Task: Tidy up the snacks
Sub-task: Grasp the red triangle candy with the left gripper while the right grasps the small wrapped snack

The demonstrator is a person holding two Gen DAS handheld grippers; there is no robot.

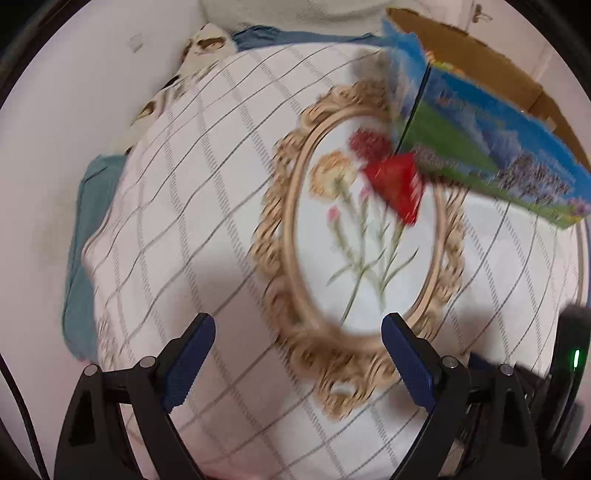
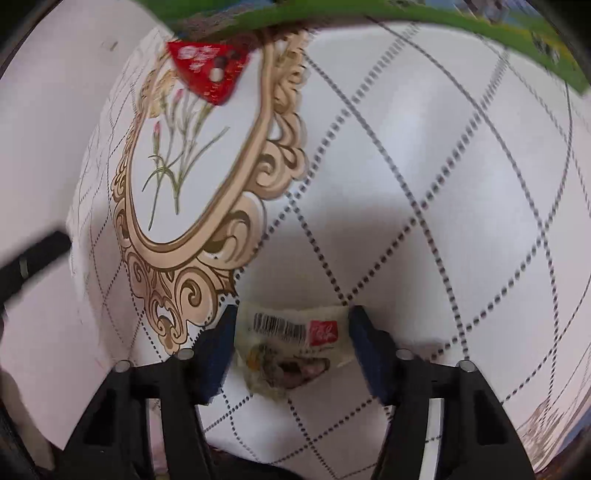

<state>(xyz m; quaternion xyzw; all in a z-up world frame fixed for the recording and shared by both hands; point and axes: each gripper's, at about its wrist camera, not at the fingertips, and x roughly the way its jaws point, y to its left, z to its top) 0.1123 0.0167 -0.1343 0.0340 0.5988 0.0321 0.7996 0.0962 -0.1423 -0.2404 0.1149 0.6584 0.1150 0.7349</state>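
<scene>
A pale snack packet (image 2: 291,343) with a barcode and a red label lies on the checked tablecloth (image 2: 424,166). My right gripper (image 2: 290,332) points down over it, and its blue pads touch the packet's two ends. A red triangular snack packet (image 2: 208,70) lies further off on the printed oval flower frame, next to a blue and green box (image 2: 461,22). In the left wrist view the same red packet (image 1: 397,184) sits at the foot of that box (image 1: 491,147). My left gripper (image 1: 299,332) hangs open above the cloth (image 1: 184,221) with nothing between its fingers.
The box's brown cardboard flaps (image 1: 480,62) stand open at the back right. Blue cloth (image 1: 85,229) and a patterned fabric (image 1: 192,55) show past the table's left edge. A black device with a green light (image 1: 570,354) is at the right edge.
</scene>
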